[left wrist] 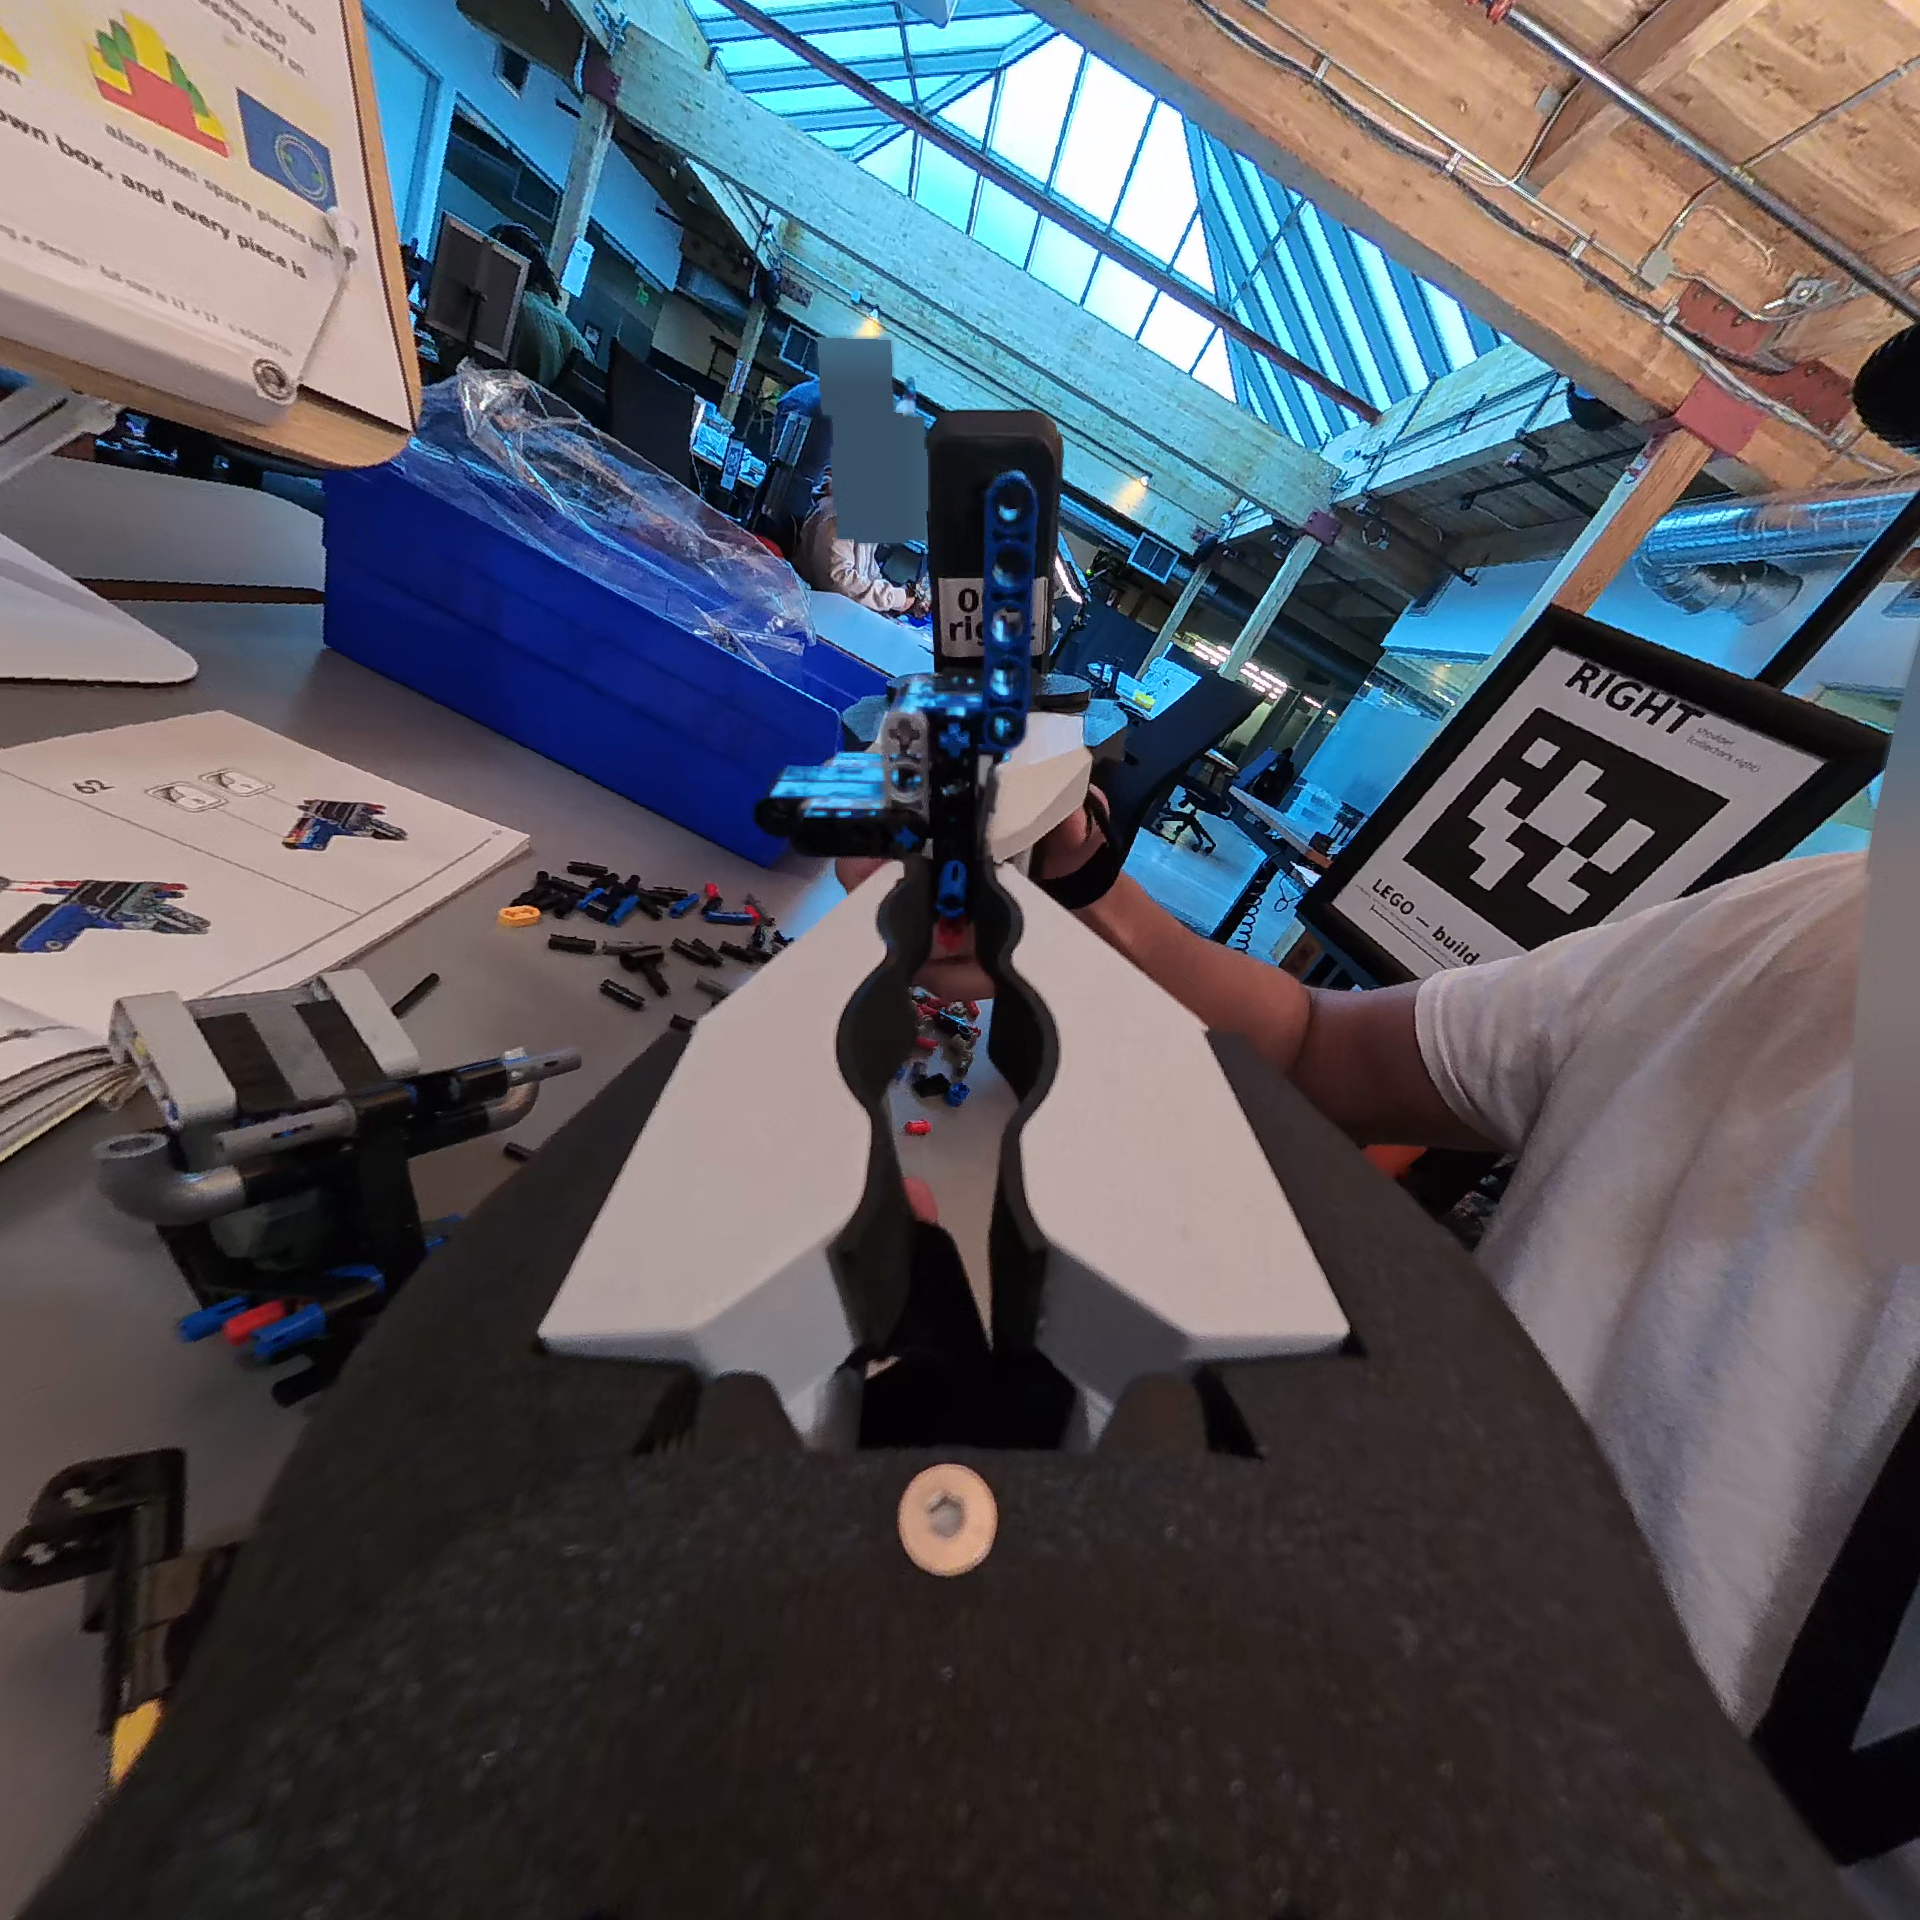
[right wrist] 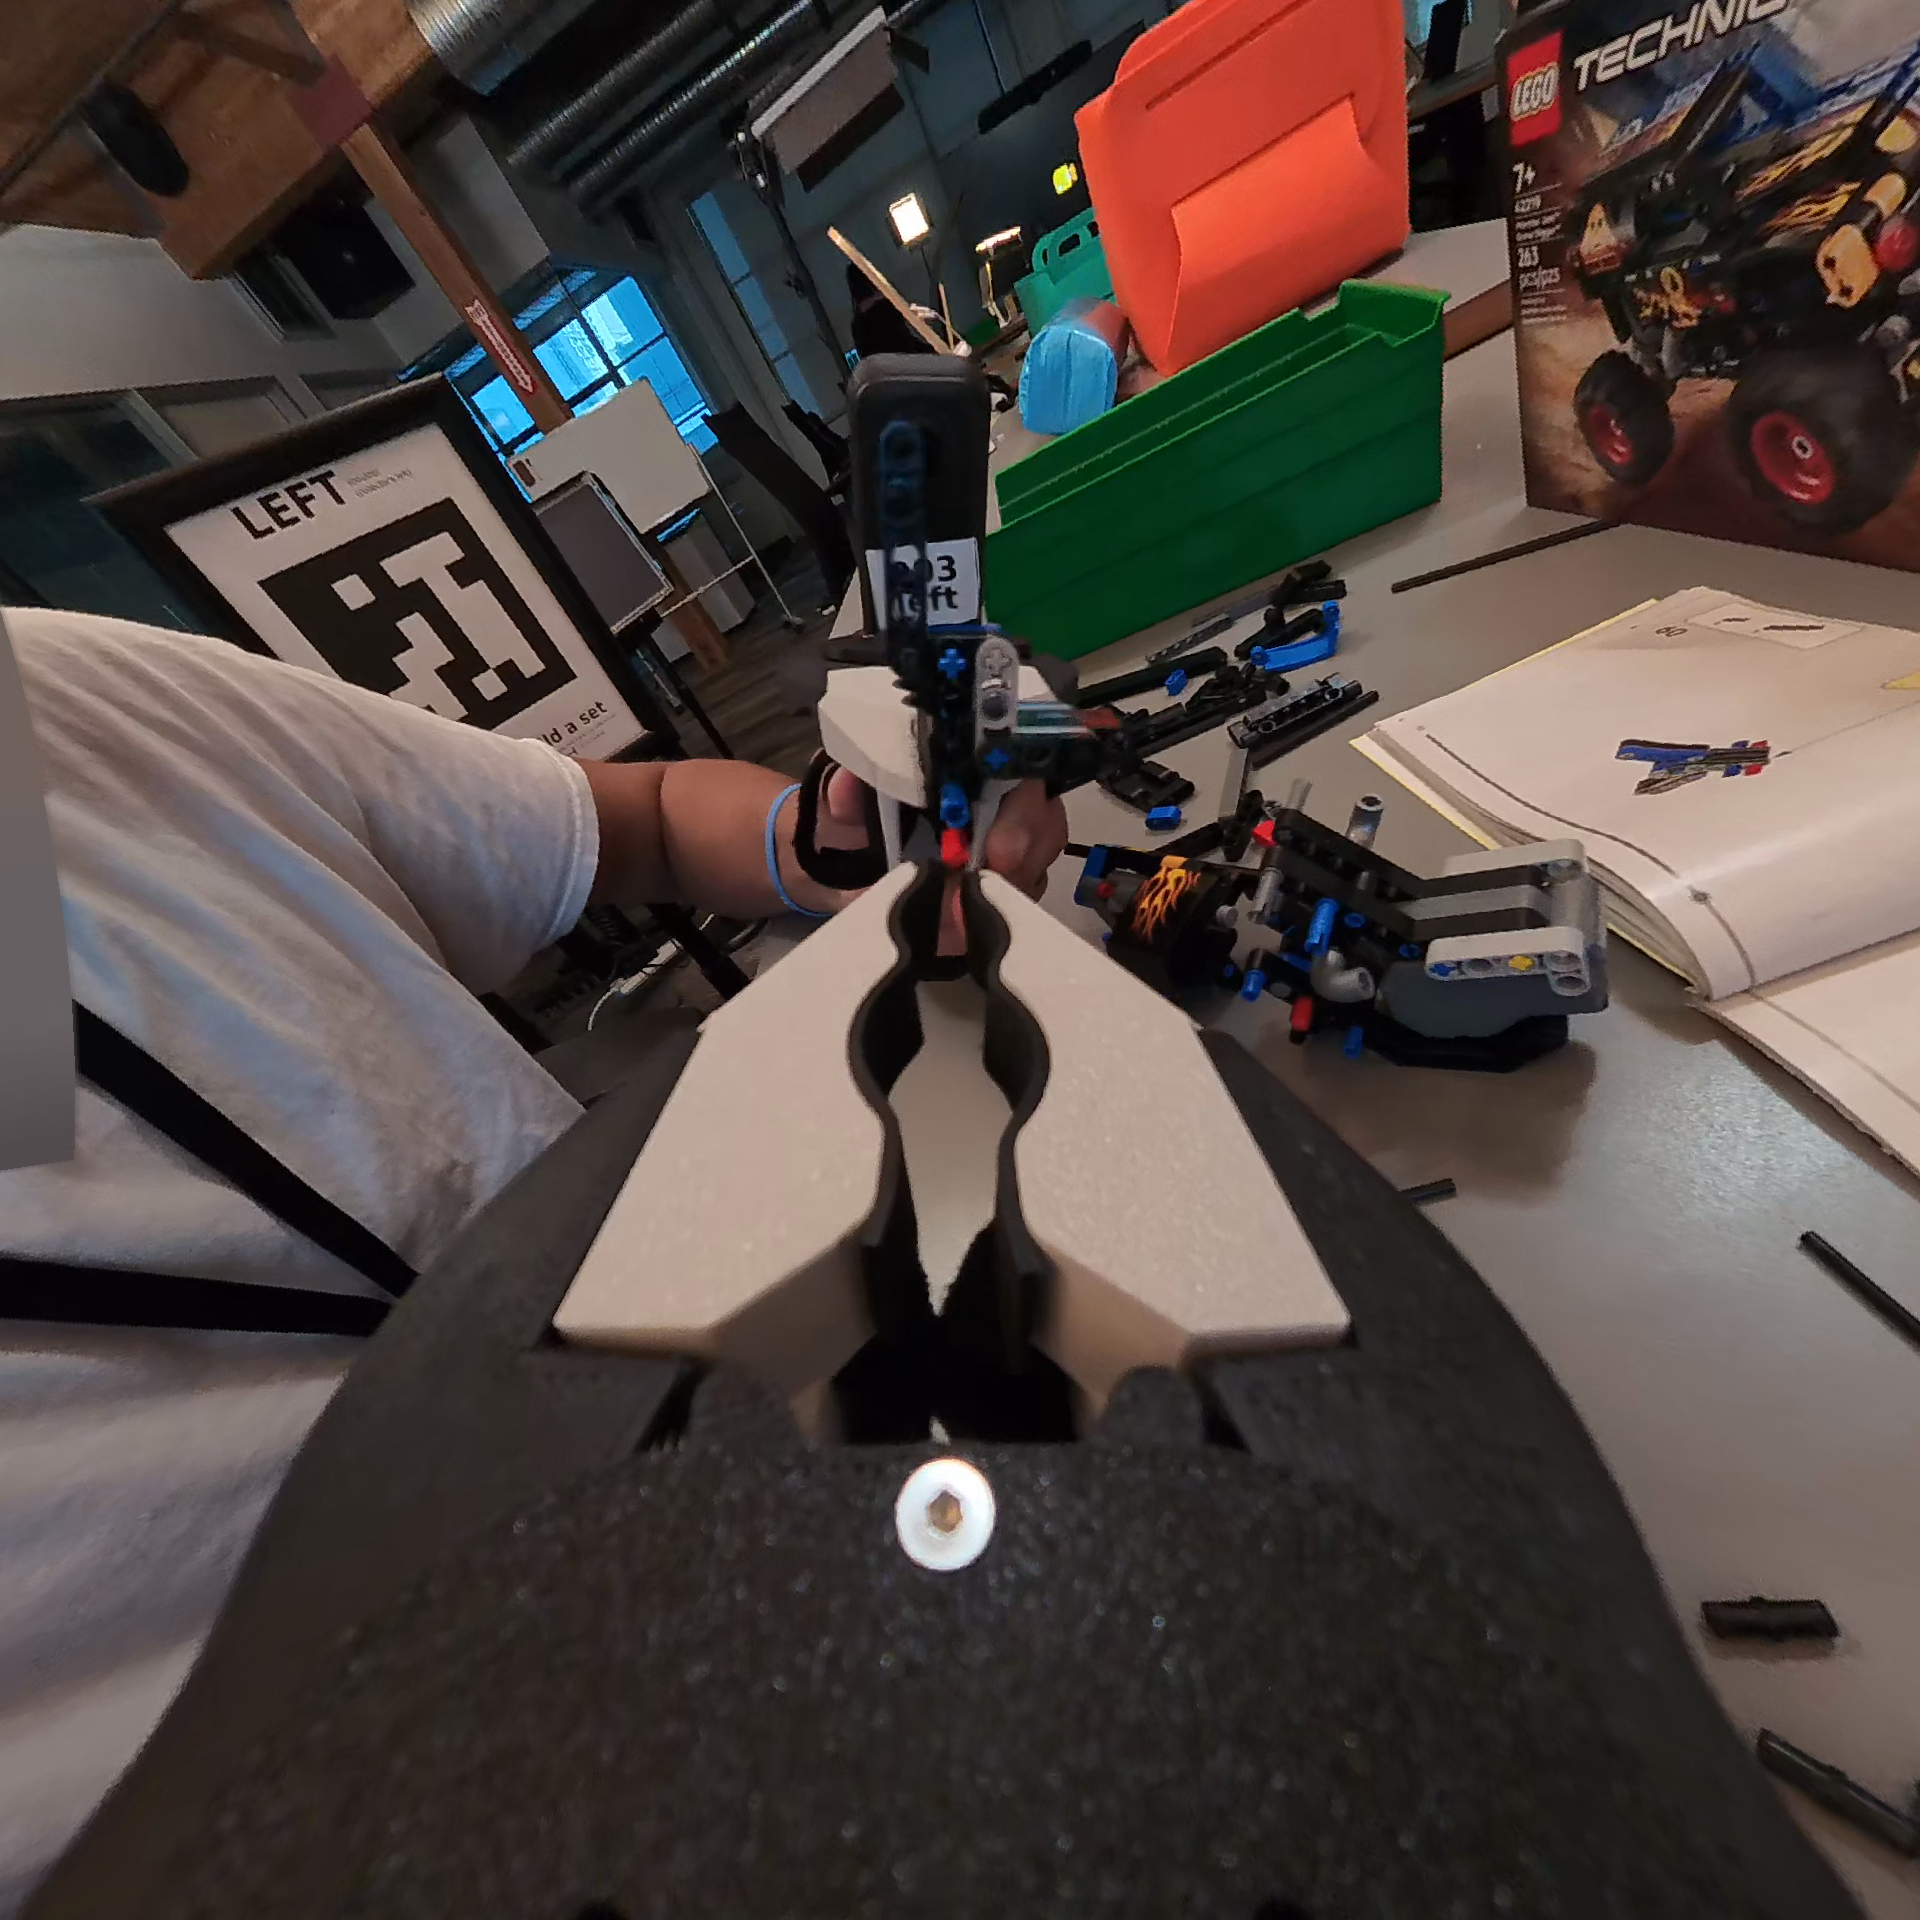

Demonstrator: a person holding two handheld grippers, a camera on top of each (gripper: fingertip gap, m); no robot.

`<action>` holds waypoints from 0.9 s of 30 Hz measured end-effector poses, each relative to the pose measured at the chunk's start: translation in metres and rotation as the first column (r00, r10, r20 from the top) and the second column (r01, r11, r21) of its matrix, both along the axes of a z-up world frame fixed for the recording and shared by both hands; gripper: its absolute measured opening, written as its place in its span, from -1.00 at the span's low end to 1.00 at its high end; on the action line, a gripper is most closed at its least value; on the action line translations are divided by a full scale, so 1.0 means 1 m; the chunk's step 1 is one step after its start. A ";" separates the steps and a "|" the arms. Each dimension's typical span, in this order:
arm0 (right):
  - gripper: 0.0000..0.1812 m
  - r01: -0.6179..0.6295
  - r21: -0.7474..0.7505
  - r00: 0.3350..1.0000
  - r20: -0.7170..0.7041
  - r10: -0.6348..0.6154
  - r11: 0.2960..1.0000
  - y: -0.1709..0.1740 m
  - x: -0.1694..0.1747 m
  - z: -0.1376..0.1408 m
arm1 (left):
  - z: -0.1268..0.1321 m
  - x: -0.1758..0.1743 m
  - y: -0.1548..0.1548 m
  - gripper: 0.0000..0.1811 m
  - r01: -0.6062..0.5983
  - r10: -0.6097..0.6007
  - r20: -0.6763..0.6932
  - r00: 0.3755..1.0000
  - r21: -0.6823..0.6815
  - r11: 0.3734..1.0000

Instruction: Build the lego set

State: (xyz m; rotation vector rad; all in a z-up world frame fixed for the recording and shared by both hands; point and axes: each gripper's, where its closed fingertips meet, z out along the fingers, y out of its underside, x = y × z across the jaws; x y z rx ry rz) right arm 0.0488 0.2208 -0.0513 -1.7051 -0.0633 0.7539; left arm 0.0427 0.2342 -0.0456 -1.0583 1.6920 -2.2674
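Observation:
I hold a small black and blue lego sub-assembly (left wrist: 940,790) in the air between both grippers, which face each other. A blue holed beam (left wrist: 1008,592) rises from it. My left gripper (left wrist: 951,883) is shut on its lower end. My right gripper (right wrist: 951,878) is shut on the same sub-assembly (right wrist: 961,727) from the opposite side, near a red pin. The right gripper's white fingers (left wrist: 1039,790) show behind the piece in the left wrist view. The partly built truck chassis (right wrist: 1351,935) lies on the grey table (right wrist: 1558,1195) and also shows in the left wrist view (left wrist: 281,1122).
An open instruction booklet (left wrist: 208,852) (right wrist: 1714,790) lies by the chassis. Loose pins and beams (left wrist: 644,914) (right wrist: 1247,686) are scattered on the table. A blue bin (left wrist: 561,644), a green bin (right wrist: 1216,478) and the set's box (right wrist: 1714,260) stand behind. The person's arm (right wrist: 707,831) reaches across. Left and right tips are no more than a few centimetres apart.

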 end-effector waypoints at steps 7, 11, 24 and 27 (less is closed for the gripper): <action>-0.94 0.005 0.010 1.000 -0.021 -0.005 1.000 -0.001 0.002 0.004 | 0.000 0.000 0.000 -0.94 -0.007 0.007 0.000 1.000 -0.001 1.000; -0.92 0.020 0.011 1.000 -0.022 -0.020 1.000 0.000 0.005 0.004 | 0.000 0.000 0.000 -0.94 -0.004 0.004 0.003 1.000 0.006 1.000; -0.98 0.004 0.014 1.000 0.016 -0.004 1.000 0.000 -0.002 0.002 | 0.002 -0.002 -0.002 -0.94 -0.002 0.002 0.015 1.000 0.010 1.000; -0.96 -0.002 0.018 1.000 -0.013 0.002 1.000 -0.001 -0.001 0.004 | 0.002 -0.002 -0.001 -0.94 -0.006 0.006 0.012 1.000 0.002 1.000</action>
